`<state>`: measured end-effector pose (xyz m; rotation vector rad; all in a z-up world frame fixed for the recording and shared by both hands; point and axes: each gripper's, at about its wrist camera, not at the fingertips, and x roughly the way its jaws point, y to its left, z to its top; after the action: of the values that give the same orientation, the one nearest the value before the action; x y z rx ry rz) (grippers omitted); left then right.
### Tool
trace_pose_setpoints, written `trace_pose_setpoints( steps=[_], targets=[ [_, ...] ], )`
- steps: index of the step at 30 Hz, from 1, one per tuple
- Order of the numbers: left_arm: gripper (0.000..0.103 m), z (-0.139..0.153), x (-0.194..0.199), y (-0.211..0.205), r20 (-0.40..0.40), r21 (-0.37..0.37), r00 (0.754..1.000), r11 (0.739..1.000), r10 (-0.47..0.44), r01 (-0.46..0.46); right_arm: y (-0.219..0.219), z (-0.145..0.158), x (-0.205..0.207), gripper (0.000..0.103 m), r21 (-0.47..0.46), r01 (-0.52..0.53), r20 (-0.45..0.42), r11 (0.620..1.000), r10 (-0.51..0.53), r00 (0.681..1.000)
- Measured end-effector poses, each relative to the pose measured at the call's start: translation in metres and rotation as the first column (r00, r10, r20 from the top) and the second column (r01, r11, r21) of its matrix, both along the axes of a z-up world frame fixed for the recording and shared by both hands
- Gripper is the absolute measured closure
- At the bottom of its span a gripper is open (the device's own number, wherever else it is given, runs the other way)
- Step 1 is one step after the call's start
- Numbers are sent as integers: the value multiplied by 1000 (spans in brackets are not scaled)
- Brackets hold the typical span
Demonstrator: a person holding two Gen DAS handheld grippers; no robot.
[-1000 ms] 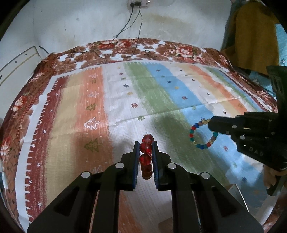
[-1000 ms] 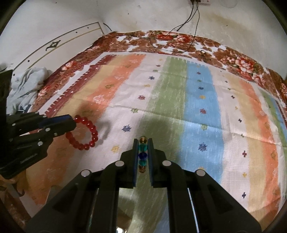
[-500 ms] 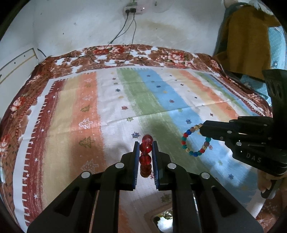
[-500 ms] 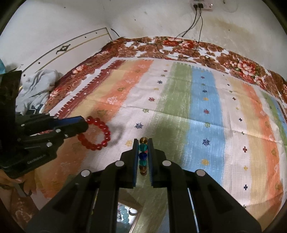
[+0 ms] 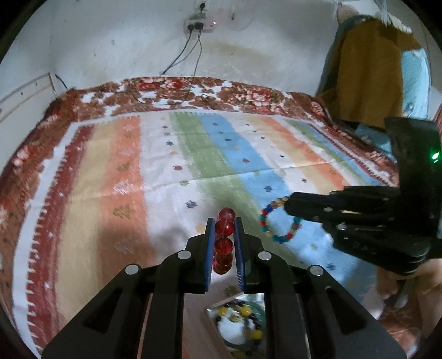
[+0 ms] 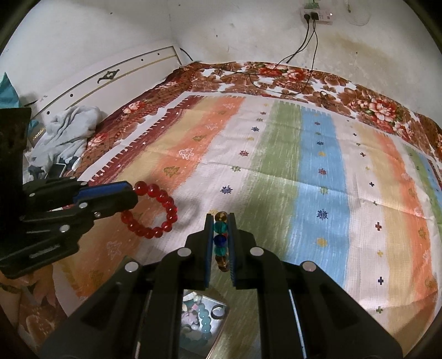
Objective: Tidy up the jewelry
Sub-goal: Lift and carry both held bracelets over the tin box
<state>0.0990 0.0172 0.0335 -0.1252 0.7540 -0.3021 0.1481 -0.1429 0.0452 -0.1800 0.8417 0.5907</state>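
Left wrist view: The left claw (image 5: 223,240) is clamping a red bead bracelet (image 5: 224,243) between its blue pads (image 5: 210,254), holding it above a striped bedspread (image 5: 193,165) that is covering a bed. The beads are standing in a vertical line between the pads, with one bead projecting past the tips. To the right, the right claw (image 5: 290,205) is gripping a multicoloured bead bracelet (image 5: 279,223), which is hanging as an open loop over the blue stripe. Raised letters are showing on the right claw's body, but blur is making them unreadable. A green indicator light (image 5: 435,156) is glowing on that unit. Below the left claw, an open box (image 5: 237,323) is holding yellow and dark beads. On the wall, a power socket (image 5: 200,23) is feeding two dark cables (image 5: 190,52) running down to the bed. A mustard garment (image 5: 367,71) is hanging at upper right.

Right wrist view: The right claw (image 6: 221,240) is clamping the multicoloured bead bracelet (image 6: 221,240); amber, teal and blue beads are stacking between the pads. At left, the left claw (image 6: 129,193) is holding the red bead bracelet (image 6: 154,214) as a full ring, clear of the bedspread (image 6: 304,165). A label on that claw's body is too blurred to read. Below the right claw, a box (image 6: 204,323) is holding pale blue beads and a ring. This view alone is showing a white headboard (image 6: 110,80), a grey crumpled cloth (image 6: 69,129) and a phone (image 6: 56,169) at the bed's left edge. The socket (image 6: 317,13) and cables (image 6: 301,55) are appearing at upper right.
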Motion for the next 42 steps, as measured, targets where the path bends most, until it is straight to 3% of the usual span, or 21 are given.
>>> trace_pose_setpoints(
  steps=[15,42],
  targets=[
    [90,8,-47,-7,36,-44,999,998,-41,43,6,10,-41,92,6,-37,24,999,37,999],
    [90,-20,-73,-30,-8,56,998,997,-55,55,-5,-6,-77,92,13,-45,-23,999,46,999]
  ],
)
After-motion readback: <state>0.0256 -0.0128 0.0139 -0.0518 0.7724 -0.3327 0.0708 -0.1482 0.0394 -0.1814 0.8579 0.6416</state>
